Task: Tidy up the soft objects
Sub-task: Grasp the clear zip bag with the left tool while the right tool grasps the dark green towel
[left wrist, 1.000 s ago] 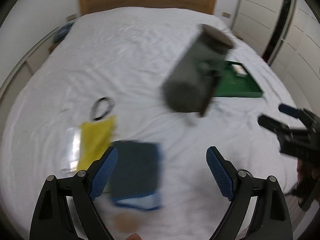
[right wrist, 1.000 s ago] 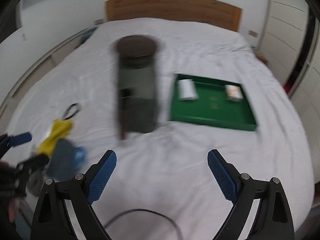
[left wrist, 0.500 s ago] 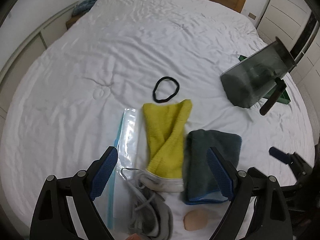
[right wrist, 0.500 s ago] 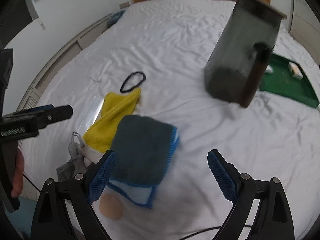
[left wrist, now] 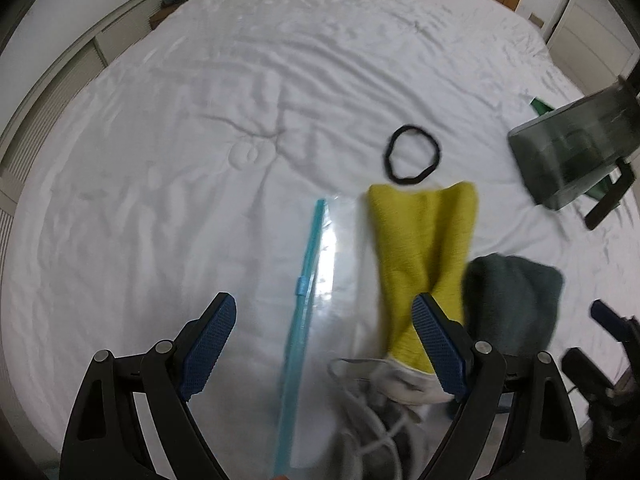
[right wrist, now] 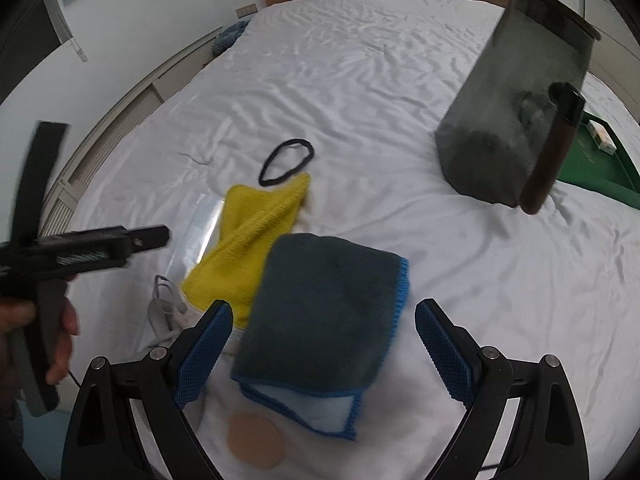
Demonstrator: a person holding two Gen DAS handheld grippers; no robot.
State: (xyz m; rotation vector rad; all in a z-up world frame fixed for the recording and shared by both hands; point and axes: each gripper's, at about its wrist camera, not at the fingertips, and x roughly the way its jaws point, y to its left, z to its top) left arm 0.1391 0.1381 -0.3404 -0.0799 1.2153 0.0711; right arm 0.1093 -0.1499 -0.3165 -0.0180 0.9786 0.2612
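Now both grippers have been brought down over the pile of soft things near the near edge of the bed (left wrist: 200, 128), which suggests the approach is done and a first pick is about to be chosen. The left gripper (left wrist: 324, 348) is held with its jaws spread wide and nothing between its pads; under it lies the clear zip bag (left wrist: 320, 264) with its teal seal strip. Just beside the bag the yellow cloth (left wrist: 424, 248) is laid, with the black hair band (left wrist: 412, 160) touching its far end and a grey drawstring item (left wrist: 376, 408) at its near end. The right gripper (right wrist: 324, 352) is likewise spread and empty, poised over the grey towel (right wrist: 324, 312) with the blue hem, which lies against the yellow cloth; a round tan pad (right wrist: 256, 436) is seen just nearer the bed's edge. A dark translucent container (right wrist: 512, 112) stands well apart toward the far right, with a green tray (right wrist: 592, 168) behind it. Compared with a second ago, when the container and tray filled the middle of both views and the cloths were blurred at the lower left, the cloths and bag are now centred between the jaws and seen from closer. Nothing on the bed appears to have been shifted, and no item has been picked or bagged yet.
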